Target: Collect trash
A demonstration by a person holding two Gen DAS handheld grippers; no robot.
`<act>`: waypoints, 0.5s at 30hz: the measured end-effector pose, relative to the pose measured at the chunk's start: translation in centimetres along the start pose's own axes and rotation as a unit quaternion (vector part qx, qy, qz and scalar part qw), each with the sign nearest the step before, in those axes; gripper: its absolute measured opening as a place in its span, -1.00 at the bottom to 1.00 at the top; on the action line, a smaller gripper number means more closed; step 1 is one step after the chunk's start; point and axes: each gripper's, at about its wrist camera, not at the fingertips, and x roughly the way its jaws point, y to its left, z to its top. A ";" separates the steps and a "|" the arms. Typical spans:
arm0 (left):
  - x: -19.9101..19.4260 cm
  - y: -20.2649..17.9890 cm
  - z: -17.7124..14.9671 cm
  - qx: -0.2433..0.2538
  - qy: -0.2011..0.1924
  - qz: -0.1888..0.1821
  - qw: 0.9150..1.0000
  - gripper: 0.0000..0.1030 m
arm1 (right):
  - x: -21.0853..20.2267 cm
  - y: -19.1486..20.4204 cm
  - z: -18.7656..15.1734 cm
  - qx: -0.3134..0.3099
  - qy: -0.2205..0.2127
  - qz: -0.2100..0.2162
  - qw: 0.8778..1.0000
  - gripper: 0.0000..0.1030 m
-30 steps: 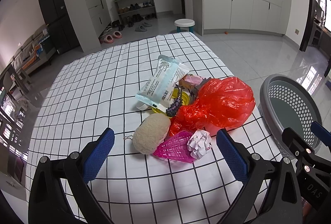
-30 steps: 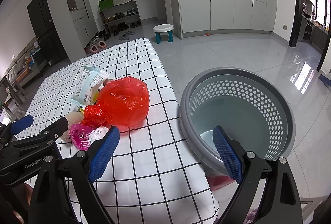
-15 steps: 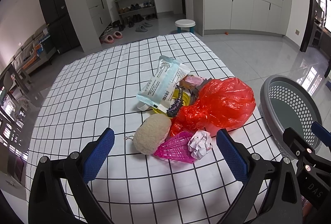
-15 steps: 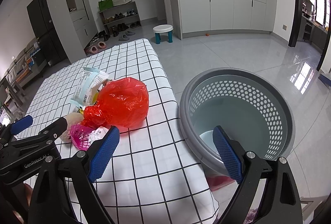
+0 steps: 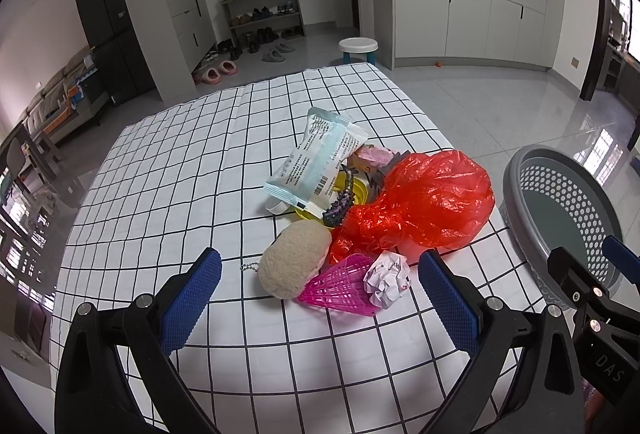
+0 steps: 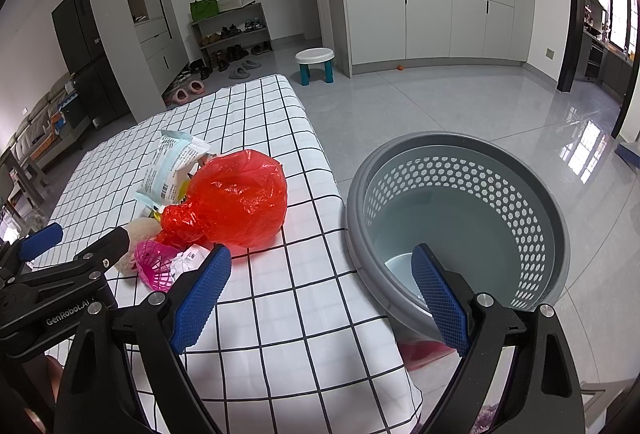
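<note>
A white cloth (image 5: pixel 180 169) with a black grid covers the table; grey tile floor, white cabinets and a shoe rack lie beyond. The trash sits in a heap right of the table's centre: red bag (image 5: pixel 424 201), snack packet (image 5: pixel 316 161), beige pad (image 5: pixel 294 260), pink mesh (image 5: pixel 340 288), crumpled paper (image 5: pixel 387 278). A grey basket (image 6: pixel 460 218) stands off the table's right edge. The left gripper (image 5: pixel 320 306) and right gripper (image 6: pixel 320 294) are both spread, empty, above the near edge. Nothing has moved since half a second ago.

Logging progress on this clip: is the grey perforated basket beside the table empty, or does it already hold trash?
Empty, as far as visible: the grey perforated basket shows only bare floor inside; the right hand-held gripper hides part.
</note>
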 end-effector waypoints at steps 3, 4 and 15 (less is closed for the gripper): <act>-0.1 0.1 -0.1 -0.001 0.000 0.001 1.000 0.88 | 0.1 0.0 0.0 0.000 0.000 0.000 1.000 0.69; -0.2 0.1 -0.1 -0.001 0.000 0.001 1.000 0.88 | 0.1 0.0 0.0 0.000 0.000 0.000 1.000 0.69; -0.2 0.1 -0.1 -0.001 -0.001 0.001 1.000 0.88 | 0.1 0.0 0.0 0.000 -0.001 0.000 1.000 0.70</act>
